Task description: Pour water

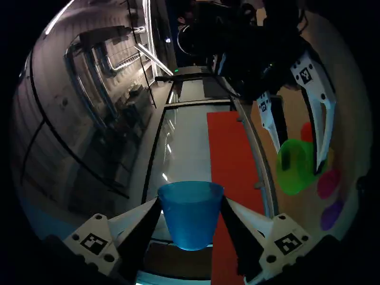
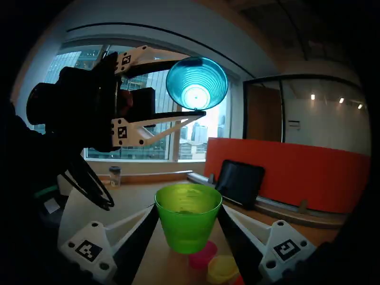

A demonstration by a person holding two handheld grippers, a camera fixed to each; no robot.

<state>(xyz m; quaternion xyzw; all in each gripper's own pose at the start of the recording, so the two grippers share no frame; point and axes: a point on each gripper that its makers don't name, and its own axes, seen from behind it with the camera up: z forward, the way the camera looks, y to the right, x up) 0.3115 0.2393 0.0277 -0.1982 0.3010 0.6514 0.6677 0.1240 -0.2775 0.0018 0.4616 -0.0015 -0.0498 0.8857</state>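
Gripping a blue cup [image 1: 191,216], the left gripper [image 1: 190,202] has both fingers pressed on the cup's sides, just under the rim. The right gripper [image 2: 188,209] is closed in the same way on a green cup [image 2: 188,225], which stands upright between its fingers. In the right gripper view the blue cup is high above the green one and well apart from it. It lies on its side with the open mouth turned to the camera, and there is free air between the two rims. Below the green cup, near its base, a pink cup [image 2: 203,254] and a yellow cup [image 2: 222,268] sit just beside each other on the wooden table [image 2: 137,194]. Behind them a black board [image 2: 240,183] stands in front of a red wall [image 2: 294,171], and a window [image 2: 142,142] is further back. The left gripper view shows the room turned sideways, and also a purple cup [image 1: 331,214] on the table beyond the green cup. Whether any cup holds water I cannot tell.
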